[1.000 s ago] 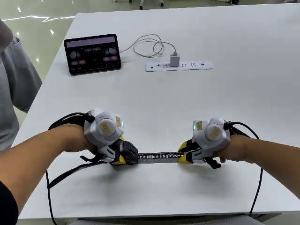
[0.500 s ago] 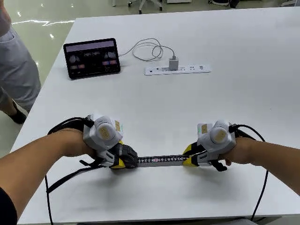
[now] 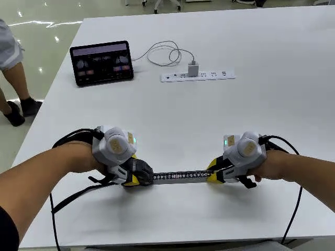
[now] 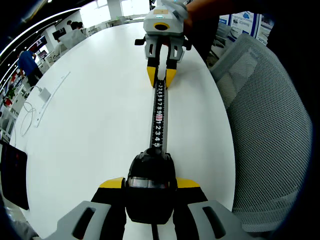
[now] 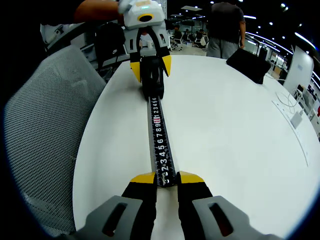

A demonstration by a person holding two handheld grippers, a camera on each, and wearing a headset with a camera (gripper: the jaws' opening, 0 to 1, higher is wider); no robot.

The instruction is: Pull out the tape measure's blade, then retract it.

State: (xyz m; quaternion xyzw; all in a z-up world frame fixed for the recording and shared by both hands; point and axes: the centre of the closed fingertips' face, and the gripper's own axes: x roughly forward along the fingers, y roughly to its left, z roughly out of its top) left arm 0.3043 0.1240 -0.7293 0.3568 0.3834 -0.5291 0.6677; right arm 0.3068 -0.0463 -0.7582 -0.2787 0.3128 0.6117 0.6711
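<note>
near the front edge of the white table [image 3: 220, 115]: the tape measure [image 3: 140, 171] lies flat on the tabletop between the person's two hands, with its blade [image 3: 180, 176] drawn out towards the right.
tape measure body: black, chunky and rounded, with a glossy patch on top. it rests on the table at the left end of the blade.
blade: pale, printed with black numbers and a few red marks. it runs straight and flat along the table from the body to the other gripper, with no sag or twist that i can see.
left gripper [image 3: 132, 177]: its yellow-tipped jaws are closed in on both sides of the black body and clamp it. a small green light glows on its housing.
right gripper [image 3: 213, 177]: its yellow-tipped jaws are pinched together on the free end of the blade, low over the table. it has a green light too.
grippers to each other: well apart, facing one another along the blade, each in line with it.
forearms: bare, coming in from the two lower corners of the head view, with black cords trailing back off the table edge.
far side of the table: a tablet [image 3: 101, 61] propped up with its screen lit, and near it a white power strip [image 3: 209, 75] with a charger [image 3: 193, 68] plugged in. the charger's cable [image 3: 165, 52] lies in loops.
beside the table: a grey mesh chair back [image 4: 270, 125] close to the near edge.
floor on the left: someone's legs [image 3: 13, 78], standing.
</note>
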